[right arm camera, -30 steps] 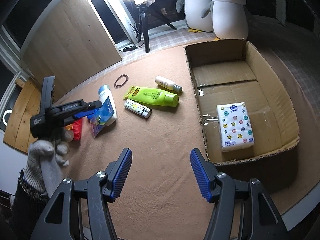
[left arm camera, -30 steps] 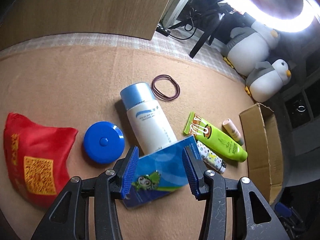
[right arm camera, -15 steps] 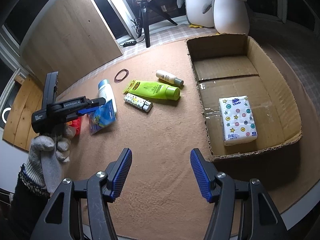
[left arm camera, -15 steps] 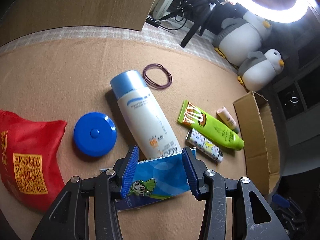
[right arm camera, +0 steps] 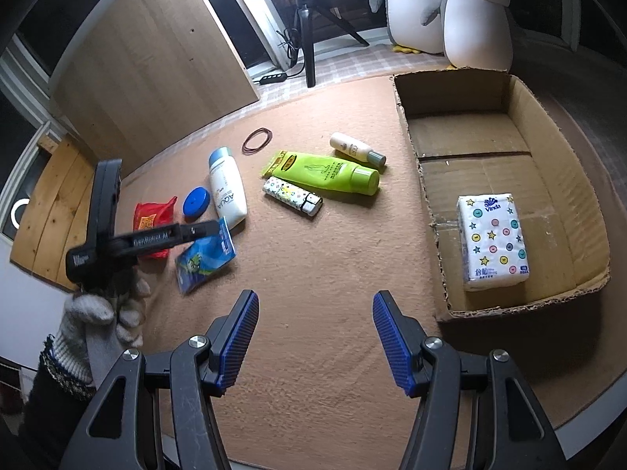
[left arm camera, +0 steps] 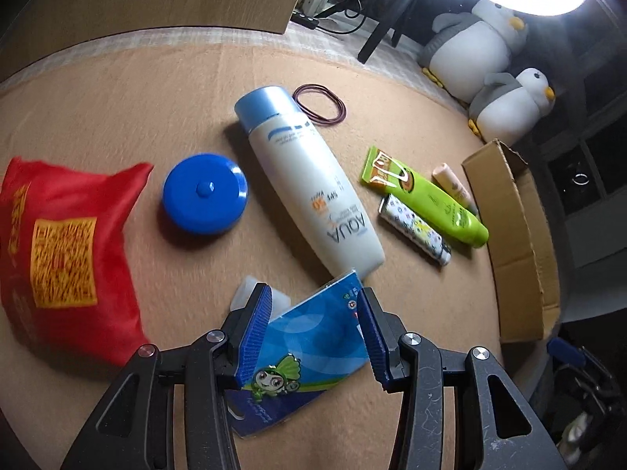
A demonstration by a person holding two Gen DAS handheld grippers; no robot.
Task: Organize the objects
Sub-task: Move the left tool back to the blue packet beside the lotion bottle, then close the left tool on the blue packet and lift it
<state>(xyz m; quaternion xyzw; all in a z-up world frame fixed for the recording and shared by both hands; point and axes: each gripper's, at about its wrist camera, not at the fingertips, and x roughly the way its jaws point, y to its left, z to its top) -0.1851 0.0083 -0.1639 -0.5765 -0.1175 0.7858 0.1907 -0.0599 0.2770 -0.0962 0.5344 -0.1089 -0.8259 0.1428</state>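
My left gripper (left arm camera: 313, 325) is shut on a blue packet with a green cartoon figure (left arm camera: 309, 348) and holds it tilted just above the brown mat; it also shows in the right wrist view (right arm camera: 203, 254). Beyond it lie a white bottle with a blue cap (left arm camera: 309, 180), a blue round lid (left arm camera: 203, 196), a red pouch (left arm camera: 62, 250), a green tube (left arm camera: 427, 199), a patterned lighter (left arm camera: 415, 231), a small cream bottle (left arm camera: 454, 188) and rubber bands (left arm camera: 319, 107). My right gripper (right arm camera: 315, 337) is open and empty over the mat, left of the cardboard box (right arm camera: 556, 149).
A tissue pack (right arm camera: 491, 241) lies in the box. Two plush penguins (right arm camera: 462, 15) and a light stand (right arm camera: 309, 51) stand behind the mat. A wooden board (right arm camera: 156, 78) leans at the back left. The box's edge shows in the left wrist view (left arm camera: 521, 243).
My left gripper has lifted the blue packet off the white bottle and pulled it back toward me. The right gripper has stayed open and moved slightly closer to the mat.
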